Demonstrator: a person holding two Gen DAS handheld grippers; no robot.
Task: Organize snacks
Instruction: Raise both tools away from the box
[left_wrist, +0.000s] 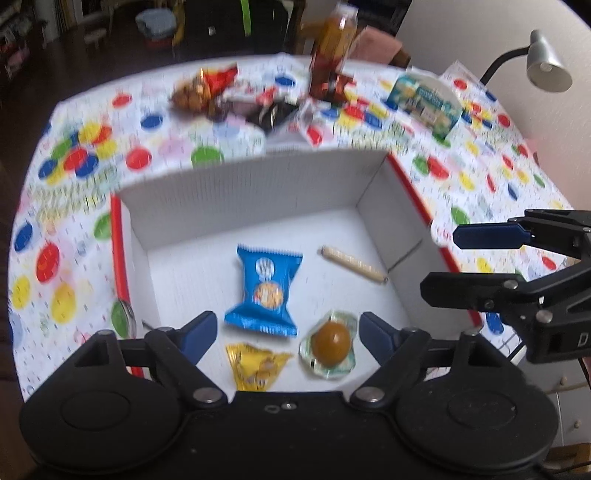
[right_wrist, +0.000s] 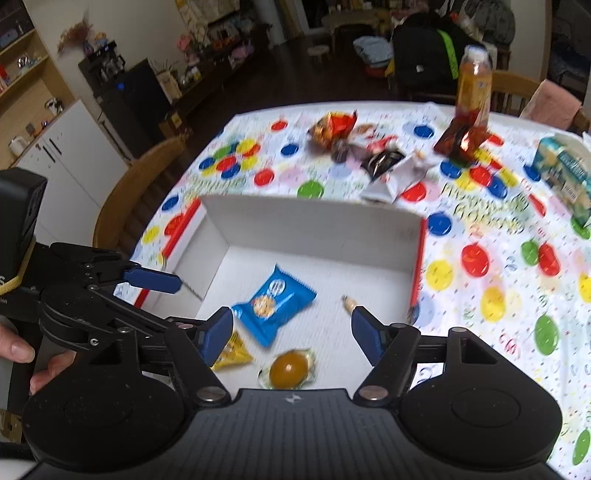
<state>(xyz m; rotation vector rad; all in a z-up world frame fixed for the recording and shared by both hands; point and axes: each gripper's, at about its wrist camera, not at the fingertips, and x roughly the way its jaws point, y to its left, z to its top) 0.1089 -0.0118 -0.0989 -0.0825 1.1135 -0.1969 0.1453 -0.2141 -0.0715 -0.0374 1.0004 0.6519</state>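
Jelly cup (left_wrist: 331, 343) in box (left_wrist: 258, 192), just beyond left gripper (left_wrist: 288, 332) (jaws spread).

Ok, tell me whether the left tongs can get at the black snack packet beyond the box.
Probably yes: the left tongs are open and empty, and the black packet lies uncovered past the box's far wall.

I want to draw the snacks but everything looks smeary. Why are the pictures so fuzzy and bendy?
Left wrist view: the far snack pile and bottle are smeared by motion blur, and the blue packet in the box is sharper. Right wrist view: the blue packet streaks sideways. Both views: the fisheye lens bends the tablecloth edge into a curve. The light is soft, without harsh glare.
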